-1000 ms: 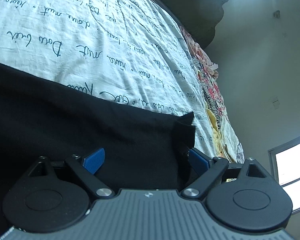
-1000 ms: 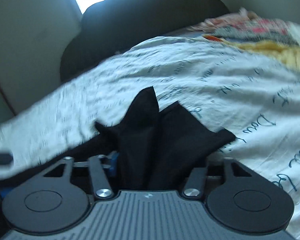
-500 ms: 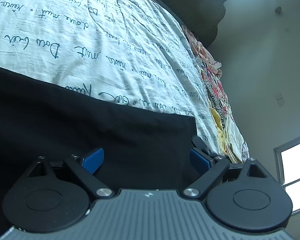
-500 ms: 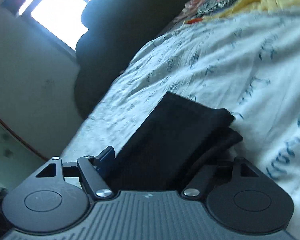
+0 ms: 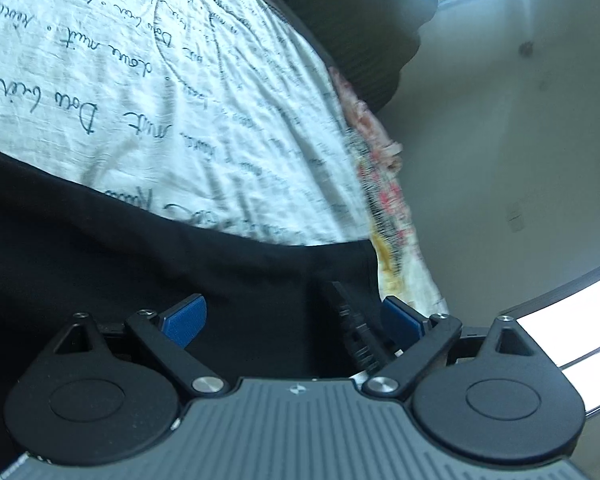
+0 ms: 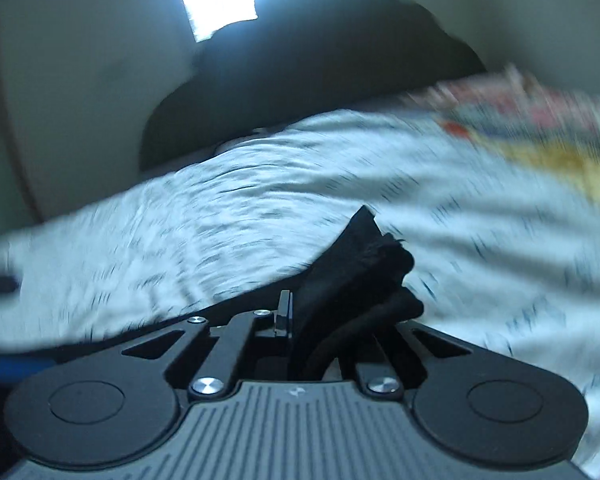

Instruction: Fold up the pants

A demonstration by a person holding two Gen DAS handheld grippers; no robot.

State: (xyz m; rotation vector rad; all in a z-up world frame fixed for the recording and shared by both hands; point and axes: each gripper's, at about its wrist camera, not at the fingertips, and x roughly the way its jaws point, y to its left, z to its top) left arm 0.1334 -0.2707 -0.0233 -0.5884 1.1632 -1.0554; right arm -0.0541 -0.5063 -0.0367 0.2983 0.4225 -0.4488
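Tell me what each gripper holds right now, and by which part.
The right gripper is shut on a bunched edge of the black pants. The left gripper is open over the pants, fingers spread, gripping nothing.

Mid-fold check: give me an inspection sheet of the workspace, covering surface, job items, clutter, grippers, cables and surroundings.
Surface: bedsheet, white with handwriting print, wrinkled.
Job's things: black pants spread on the sheet; one bunched end in the right gripper.
Clutter: floral cloth along the bed's far edge.
Grippers: left gripper open over the pants; right gripper shut on the pants.
Cables: nothing seen.
Surroundings: dark headboard, bright window, pale walls; right view blurred.
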